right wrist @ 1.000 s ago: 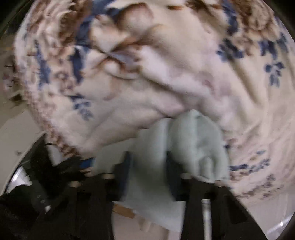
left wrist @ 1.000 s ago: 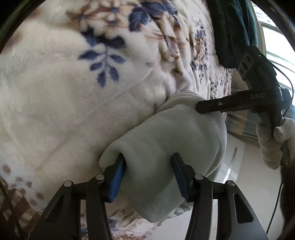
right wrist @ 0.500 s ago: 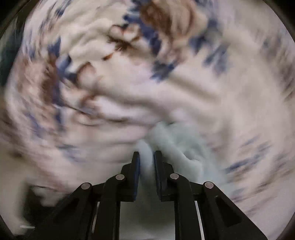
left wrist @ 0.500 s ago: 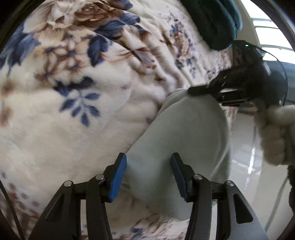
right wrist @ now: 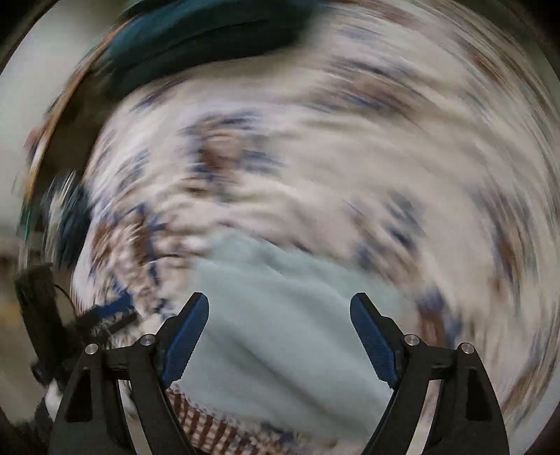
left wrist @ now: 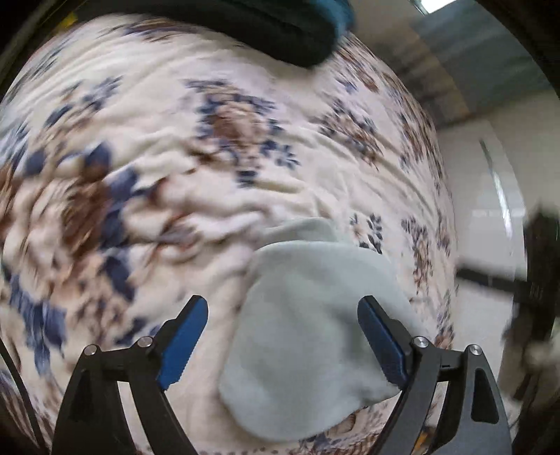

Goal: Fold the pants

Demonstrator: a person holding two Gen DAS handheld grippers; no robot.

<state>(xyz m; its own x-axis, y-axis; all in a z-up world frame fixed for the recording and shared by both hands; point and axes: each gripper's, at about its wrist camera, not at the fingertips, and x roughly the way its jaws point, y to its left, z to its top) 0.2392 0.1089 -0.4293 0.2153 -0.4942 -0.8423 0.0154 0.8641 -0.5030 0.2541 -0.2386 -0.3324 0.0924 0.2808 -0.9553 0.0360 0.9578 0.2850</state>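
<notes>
The pale green pants [left wrist: 308, 329] lie folded in a compact bundle on a floral blanket [left wrist: 210, 157] near its lower edge. My left gripper [left wrist: 282, 327] hangs above the bundle with its jaws opening wide; the blue pads [left wrist: 182, 332] stand clear of the cloth. In the right wrist view, blurred by motion, the same pants [right wrist: 280, 332] lie below my right gripper [right wrist: 280, 329]. Its jaws are opening too, and its fingers [right wrist: 371, 336] hold nothing. At the right edge of the left wrist view the other gripper [left wrist: 525, 280] shows as a dark blur.
A dark teal cushion [left wrist: 280, 31] lies at the far end of the blanket; it also shows in the right wrist view [right wrist: 196, 45]. Pale floor [left wrist: 490, 196] runs along the blanket's right side. A checked cloth edge [right wrist: 203, 420] sits below the pants.
Both grippers let go of the pants and spread wide. Both rose and drew back, so more blanket shows. The bundle now rests on the blanket by itself.
</notes>
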